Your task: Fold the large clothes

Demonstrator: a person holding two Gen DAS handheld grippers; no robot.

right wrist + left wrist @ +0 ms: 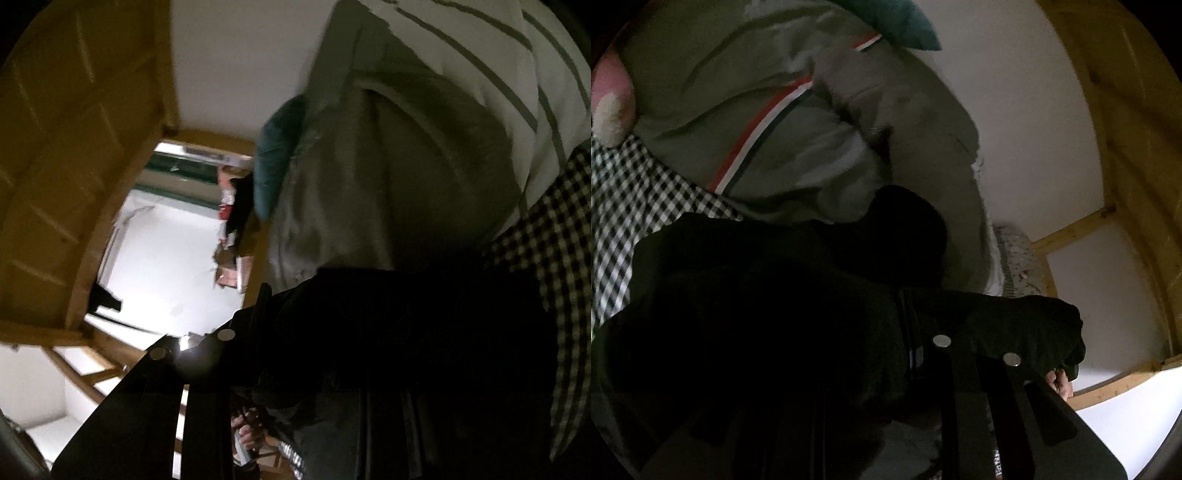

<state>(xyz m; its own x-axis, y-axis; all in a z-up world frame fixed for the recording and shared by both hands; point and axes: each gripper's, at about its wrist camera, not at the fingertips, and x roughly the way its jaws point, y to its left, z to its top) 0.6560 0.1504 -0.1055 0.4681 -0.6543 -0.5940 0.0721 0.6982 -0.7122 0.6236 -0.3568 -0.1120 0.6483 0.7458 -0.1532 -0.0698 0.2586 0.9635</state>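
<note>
A large dark garment (757, 314) fills the lower half of the left wrist view and drapes over my left gripper (971, 343), which is shut on its edge. In the right wrist view the same dark garment (406, 332) hangs from my right gripper (207, 339), which is also shut on the cloth; its fingertips are buried in the folds. A person's hand (1060, 384) shows past the cloth's right end. Behind lies a grey-green garment (768, 110) with a red, white and dark stripe, also visible as the grey-green garment (369, 177).
A black-and-white checked sheet (620, 206) covers the bed, with a pink pillow (609, 96) and a teal pillow (905, 22). White striped bedding (480, 55) lies beyond. A wooden door (55, 166) and frame (1126, 147) stand beside a white wall (1015, 92).
</note>
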